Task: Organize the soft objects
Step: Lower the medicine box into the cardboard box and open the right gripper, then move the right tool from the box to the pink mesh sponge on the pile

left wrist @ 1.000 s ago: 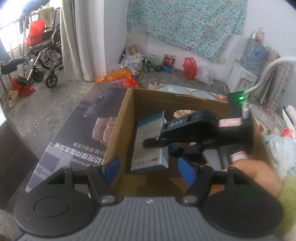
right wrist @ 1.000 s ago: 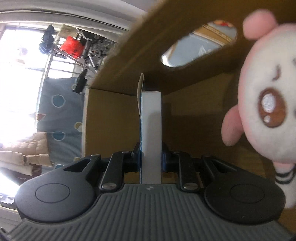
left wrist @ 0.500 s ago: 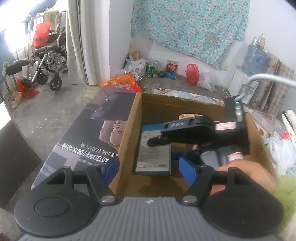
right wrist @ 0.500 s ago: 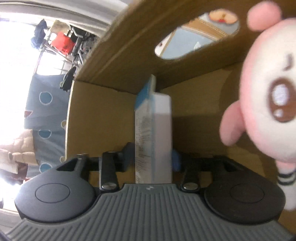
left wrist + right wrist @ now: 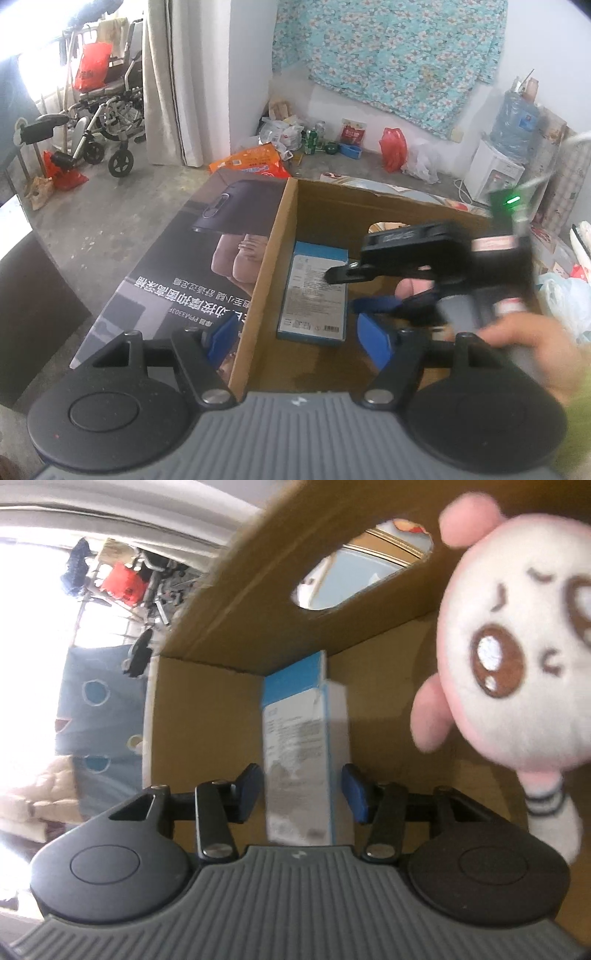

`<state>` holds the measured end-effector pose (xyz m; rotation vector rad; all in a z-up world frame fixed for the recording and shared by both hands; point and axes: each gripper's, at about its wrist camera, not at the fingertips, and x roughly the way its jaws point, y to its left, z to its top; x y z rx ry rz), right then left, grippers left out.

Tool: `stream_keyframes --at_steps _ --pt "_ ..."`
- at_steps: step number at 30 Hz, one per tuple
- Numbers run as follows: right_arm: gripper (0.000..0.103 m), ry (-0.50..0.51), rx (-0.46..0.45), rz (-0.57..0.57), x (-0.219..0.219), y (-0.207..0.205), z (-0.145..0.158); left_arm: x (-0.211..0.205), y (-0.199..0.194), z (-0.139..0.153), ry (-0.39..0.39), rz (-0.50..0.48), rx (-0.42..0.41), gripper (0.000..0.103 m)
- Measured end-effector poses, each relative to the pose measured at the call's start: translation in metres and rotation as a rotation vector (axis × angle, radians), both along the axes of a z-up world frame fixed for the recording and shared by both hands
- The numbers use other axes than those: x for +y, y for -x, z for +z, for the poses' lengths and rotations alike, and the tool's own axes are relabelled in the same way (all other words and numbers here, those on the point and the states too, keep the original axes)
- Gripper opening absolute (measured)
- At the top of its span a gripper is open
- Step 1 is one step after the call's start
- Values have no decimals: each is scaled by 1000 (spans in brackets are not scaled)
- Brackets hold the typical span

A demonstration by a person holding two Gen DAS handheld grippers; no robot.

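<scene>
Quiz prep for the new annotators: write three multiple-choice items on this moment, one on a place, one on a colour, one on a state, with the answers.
1. Where does the blue-and-white packet lie?
A. On the floor of the cardboard box
B. On the wheelchair seat
C. On top of the water dispenser

2. What colour are the plush toy's ear and arm?
A. Green
B. Pink
C. Black

3. How do the right tool's fingers stand to the packet?
A. Clamped tight on it
B. Apart from it, with a gap on each side
C. Folded away out of sight

Answers: 1 A, the left wrist view shows it flat inside the box. 2 B, the right wrist view shows pink limbs on a white head. 3 B, the packet sits between the blue pads with box showing on both sides, though the jaws are closing.
</scene>
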<state>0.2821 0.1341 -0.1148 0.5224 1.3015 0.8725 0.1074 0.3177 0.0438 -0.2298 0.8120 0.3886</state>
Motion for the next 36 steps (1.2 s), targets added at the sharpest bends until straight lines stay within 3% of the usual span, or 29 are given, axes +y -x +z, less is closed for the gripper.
stream_keyframes --at_steps 4,6,8,9,11,14,19,20,22,24,36 --pt "51 -74 -231 165 -26 25 71 1 -1 3 -24 6 -19 73" --pt "53 -40 -415 172 -50 32 108 1 -3 3 -45 20 -24 75" --pt "58 58 -599 121 -75 31 131 2 -5 1 -59 29 -20 76" --pt "66 127 -669 79 -86 26 136 3 -7 -1 -66 31 -13 77" --pt "76 270 -744 0 -104 11 133 6 -13 -7 -69 39 7 77" --pt "77 408 -668 -2 -124 -16 105 12 -21 -17 -54 48 44 77" --pt "74 376 -566 65 -132 -18 67 20 -36 -31 20 38 92 77" --pt "72 363 -563 79 -129 -15 63 21 -39 -33 35 35 97 77" --pt "50 387 -574 109 -122 -9 58 20 -43 -37 56 29 107 77" --pt "38 446 -616 116 -115 -5 51 19 -47 -39 62 27 114 77" --pt "34 472 -658 50 -139 11 48 14 -64 -42 79 -13 106 80"
